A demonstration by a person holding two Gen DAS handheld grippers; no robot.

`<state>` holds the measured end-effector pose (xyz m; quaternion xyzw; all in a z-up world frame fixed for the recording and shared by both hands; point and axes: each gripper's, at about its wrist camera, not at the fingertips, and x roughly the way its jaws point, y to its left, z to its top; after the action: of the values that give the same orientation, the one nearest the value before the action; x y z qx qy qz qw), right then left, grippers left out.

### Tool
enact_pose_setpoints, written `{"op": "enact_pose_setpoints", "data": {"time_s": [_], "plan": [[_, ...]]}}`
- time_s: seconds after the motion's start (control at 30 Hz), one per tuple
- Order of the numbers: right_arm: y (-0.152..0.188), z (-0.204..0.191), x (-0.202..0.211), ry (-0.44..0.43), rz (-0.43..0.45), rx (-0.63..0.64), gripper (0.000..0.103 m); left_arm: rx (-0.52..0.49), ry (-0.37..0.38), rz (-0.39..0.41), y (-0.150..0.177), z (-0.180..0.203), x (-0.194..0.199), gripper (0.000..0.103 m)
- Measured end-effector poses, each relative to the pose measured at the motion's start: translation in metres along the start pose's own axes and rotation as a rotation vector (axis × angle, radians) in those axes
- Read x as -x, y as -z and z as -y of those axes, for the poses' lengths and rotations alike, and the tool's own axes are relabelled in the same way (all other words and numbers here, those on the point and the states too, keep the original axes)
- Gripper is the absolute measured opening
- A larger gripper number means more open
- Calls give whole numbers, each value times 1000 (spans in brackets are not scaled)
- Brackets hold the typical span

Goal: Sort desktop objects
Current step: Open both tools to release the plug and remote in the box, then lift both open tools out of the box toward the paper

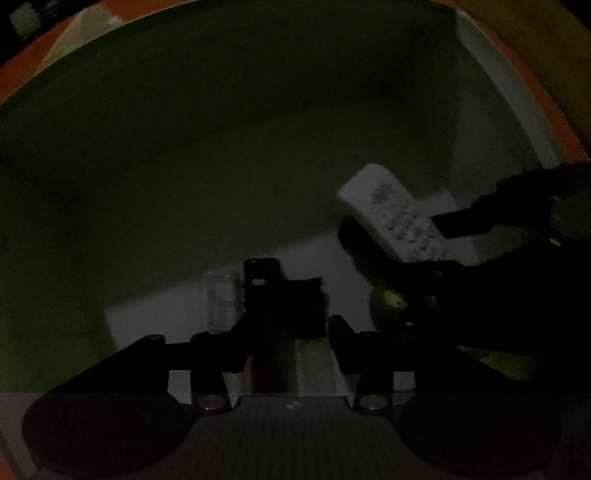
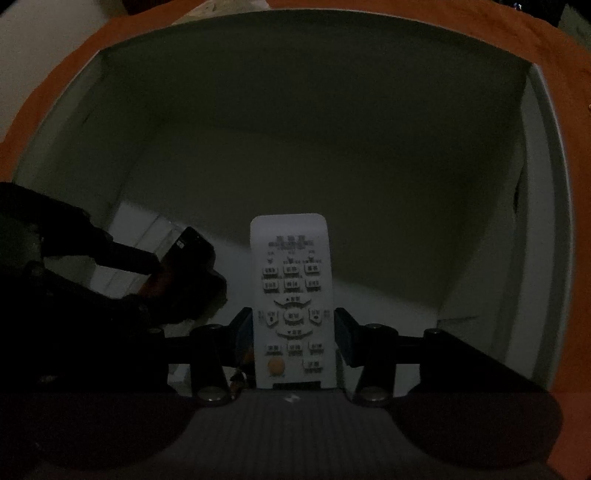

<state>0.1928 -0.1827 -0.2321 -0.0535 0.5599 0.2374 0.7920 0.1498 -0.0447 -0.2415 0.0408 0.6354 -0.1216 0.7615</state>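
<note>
Remote [image 2: 291, 295]: white matt plastic, raised rubber-like buttons. Box [image 2: 532, 155]: smooth, matt white walls, apparently card or plastic. Cloth [image 2: 480, 26] beneath: orange, soft, matt. Right tool [image 2: 293, 332]: matt black fingers, bright metal screws. Phone [image 2: 188, 247]: glossy black face.

one white remote [image 2: 291, 295]; one dark device [image 2: 188, 258]; one box [image 2: 539, 147]

left tool [image 1: 291, 325] clamped, right tool [image 2: 293, 332] clamped
</note>
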Motion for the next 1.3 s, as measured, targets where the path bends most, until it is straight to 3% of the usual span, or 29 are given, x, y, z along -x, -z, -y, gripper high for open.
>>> {"op": "enact_pose_setpoints", "data": {"time_s": [0.1,0.53,0.6,0.8,1.07,1.3], "plan": [[1,0,-3,11,-10,-2,54,29,5,-5,0,-4,-2,56],[1,2,-4,-2,0,-15,68,36,-23,17,-2,-8,-6,61],[2,4,0,-21,29,-27,69,47,-26,25,-4,-10,-4,67],[3,9,12,-89,117,-63,79,73,0,51,-6,-15,3,71],[-3,21,39,-208,163,-164,90,83,87,76,-15,-25,43,71],[-34,25,84,-239,206,-191,95,-3,63,198,-45,-14,93,73]]}}
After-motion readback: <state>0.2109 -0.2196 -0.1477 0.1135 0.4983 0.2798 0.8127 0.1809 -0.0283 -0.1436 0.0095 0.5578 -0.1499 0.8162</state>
